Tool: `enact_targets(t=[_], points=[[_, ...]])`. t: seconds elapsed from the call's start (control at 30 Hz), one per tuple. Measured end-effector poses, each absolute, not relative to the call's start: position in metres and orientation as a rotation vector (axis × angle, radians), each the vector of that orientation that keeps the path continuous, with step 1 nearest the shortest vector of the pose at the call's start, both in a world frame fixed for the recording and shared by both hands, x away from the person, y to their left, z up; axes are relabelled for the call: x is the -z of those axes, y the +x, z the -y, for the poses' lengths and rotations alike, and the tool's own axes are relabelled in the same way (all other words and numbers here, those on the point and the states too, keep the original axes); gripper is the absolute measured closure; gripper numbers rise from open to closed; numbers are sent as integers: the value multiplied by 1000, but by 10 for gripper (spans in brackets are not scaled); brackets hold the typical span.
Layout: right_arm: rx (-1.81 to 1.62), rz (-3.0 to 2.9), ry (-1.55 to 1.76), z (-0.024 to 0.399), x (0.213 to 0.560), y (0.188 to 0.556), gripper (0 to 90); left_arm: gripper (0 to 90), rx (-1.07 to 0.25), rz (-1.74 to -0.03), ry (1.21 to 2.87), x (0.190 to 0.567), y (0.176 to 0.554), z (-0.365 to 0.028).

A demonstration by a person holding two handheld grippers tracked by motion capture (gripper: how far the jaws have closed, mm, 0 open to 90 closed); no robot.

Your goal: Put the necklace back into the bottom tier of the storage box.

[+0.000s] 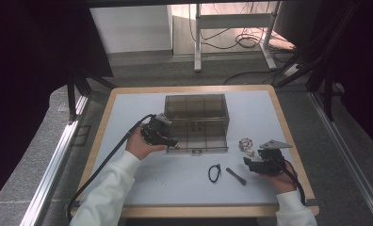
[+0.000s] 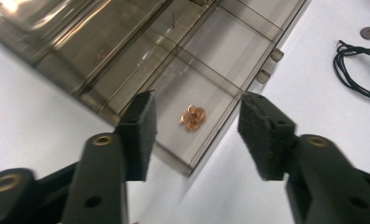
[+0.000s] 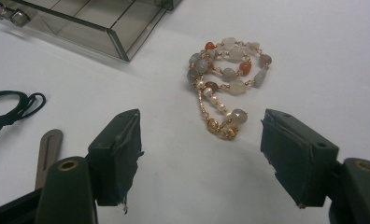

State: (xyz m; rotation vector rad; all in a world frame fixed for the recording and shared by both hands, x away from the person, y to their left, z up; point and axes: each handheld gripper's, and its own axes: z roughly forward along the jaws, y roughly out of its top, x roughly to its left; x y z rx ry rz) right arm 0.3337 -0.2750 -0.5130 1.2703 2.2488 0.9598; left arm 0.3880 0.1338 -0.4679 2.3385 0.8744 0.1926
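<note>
A smoky clear compartment box [image 1: 196, 101] lies open on the white table, its lid raised at the back. My left gripper [image 1: 171, 142] hovers over the box's front left corner. In the left gripper view its jaws [image 2: 197, 135] stand open above a compartment [image 2: 220, 51], where a small coppery trinket [image 2: 193, 117] lies loose. My right gripper [image 1: 247, 161] rests at the table's right. It is open [image 3: 202, 149], with nothing between its pads, just short of a beaded bracelet [image 3: 227, 74] [image 1: 246, 145] coiled on the table.
A black cord loop [image 1: 214, 173] [image 3: 10, 112] and a brown flat stick [image 1: 236, 175] [image 3: 47, 149] lie between the two hands near the front. The box's front corner [image 3: 103, 28] is close to the bracelet. A wooden rim [image 1: 288, 141] edges the table.
</note>
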Motion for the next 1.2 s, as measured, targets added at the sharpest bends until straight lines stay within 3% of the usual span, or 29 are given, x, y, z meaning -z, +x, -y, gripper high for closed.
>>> enact_targets(t=[0.17,0.4,1.2], points=[[-955,-2252,1273,274,514,334,290,361,-236,-904,2285,470,372,-150],[-952,-2251,1275,274,514,334,290,322,-220,-920,2267,477,357,-161],[-962,-2256,1259,268,513,332,290,314,-271,-1003,2200,503,310,-195]])
